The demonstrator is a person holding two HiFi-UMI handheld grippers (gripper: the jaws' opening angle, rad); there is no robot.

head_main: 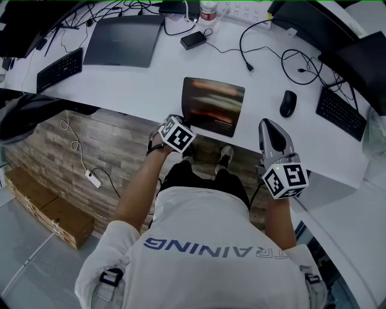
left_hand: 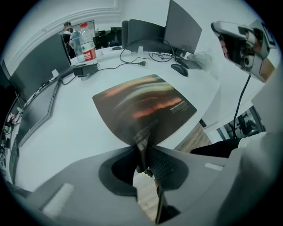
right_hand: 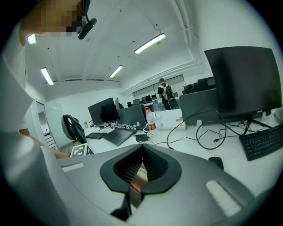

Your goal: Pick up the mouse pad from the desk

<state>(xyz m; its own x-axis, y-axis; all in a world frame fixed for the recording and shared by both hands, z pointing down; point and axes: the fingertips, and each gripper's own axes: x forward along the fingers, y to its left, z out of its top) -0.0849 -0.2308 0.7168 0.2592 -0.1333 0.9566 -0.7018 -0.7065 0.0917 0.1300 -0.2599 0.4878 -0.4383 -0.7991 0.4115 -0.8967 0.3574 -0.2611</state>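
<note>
My left tongs (left_hand: 143, 142) are clamped on the near corner of the mouse pad (left_hand: 146, 103), which lies flat on the white table (head_main: 139, 81) at its front edge, left of a black mouse (head_main: 288, 103). My right tongs (right_hand: 142, 150) are held off to the right, pressed together with nothing between them.

mouse pad (head_main: 213, 105) is laid at the near edge of the desk (head_main: 139, 81) | mouse (head_main: 288, 103) is set right of it, keyboard (head_main: 341, 113) further right | laptop (head_main: 123, 40) is placed behind-left | bottle (head_main: 208, 10) is stood at the back
</note>
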